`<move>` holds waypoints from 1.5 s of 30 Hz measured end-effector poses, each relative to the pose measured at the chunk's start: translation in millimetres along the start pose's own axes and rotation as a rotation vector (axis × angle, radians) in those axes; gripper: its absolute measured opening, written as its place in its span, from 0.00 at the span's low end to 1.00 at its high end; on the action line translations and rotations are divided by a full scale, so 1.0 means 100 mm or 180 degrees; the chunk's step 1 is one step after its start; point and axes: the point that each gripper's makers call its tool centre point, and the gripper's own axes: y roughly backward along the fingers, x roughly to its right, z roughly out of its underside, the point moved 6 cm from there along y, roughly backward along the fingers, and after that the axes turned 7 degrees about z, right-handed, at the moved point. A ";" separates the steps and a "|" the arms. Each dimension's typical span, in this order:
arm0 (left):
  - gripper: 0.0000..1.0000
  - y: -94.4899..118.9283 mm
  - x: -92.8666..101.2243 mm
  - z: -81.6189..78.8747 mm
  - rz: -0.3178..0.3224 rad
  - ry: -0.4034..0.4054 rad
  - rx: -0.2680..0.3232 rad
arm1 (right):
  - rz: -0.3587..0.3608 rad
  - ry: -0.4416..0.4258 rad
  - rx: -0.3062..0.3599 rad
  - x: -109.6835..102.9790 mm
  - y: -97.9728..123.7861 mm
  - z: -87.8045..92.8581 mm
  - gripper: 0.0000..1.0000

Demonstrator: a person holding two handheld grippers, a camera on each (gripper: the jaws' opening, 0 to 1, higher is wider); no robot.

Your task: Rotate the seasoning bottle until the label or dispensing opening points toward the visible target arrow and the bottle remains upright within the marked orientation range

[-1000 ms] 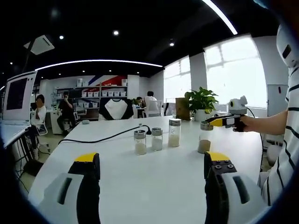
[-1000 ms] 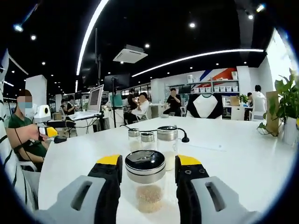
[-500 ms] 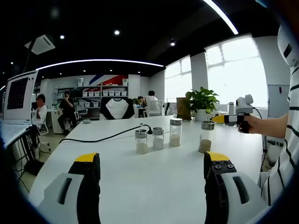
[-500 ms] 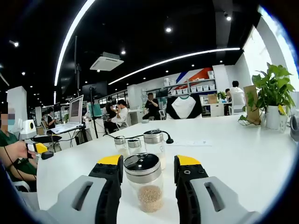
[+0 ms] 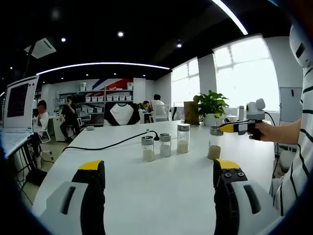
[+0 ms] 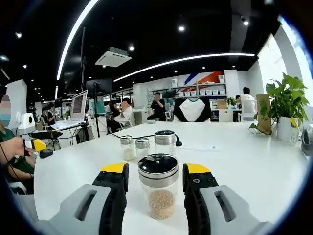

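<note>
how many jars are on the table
4: three stand in a close row mid-table, short jar, middle jar and tall jar; the fourth jar stands apart between the right gripper's jaws.

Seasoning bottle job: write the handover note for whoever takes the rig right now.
Right gripper: fingers either side of the seasoning bottle, cap level; I cannot tell whether they are touching it.
Left gripper: open, holding nothing, hanging over the white table.
The bottle stands upright on the table, apart from three other jars in a row.
No target arrow or label can be made out, so alignment is unconfirmed.
Left to do: find the arrow, turn the bottle, keep it upright.
</note>
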 end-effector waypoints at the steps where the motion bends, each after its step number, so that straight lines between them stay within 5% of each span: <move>1: 0.97 0.01 -0.01 0.00 -0.0012 -0.0005 -0.0002 | 0.0030 -0.0010 0.0002 0.00 -0.01 0.00 0.44; 17: 0.97 0.06 -0.05 0.05 -0.0093 0.0030 -0.0024 | 0.0147 -0.0040 -0.0080 0.05 -0.08 0.07 0.35; 45: 0.96 0.07 -0.05 0.06 -0.0114 0.0033 -0.0042 | -0.0515 0.0070 -0.0029 0.15 -0.05 0.07 0.35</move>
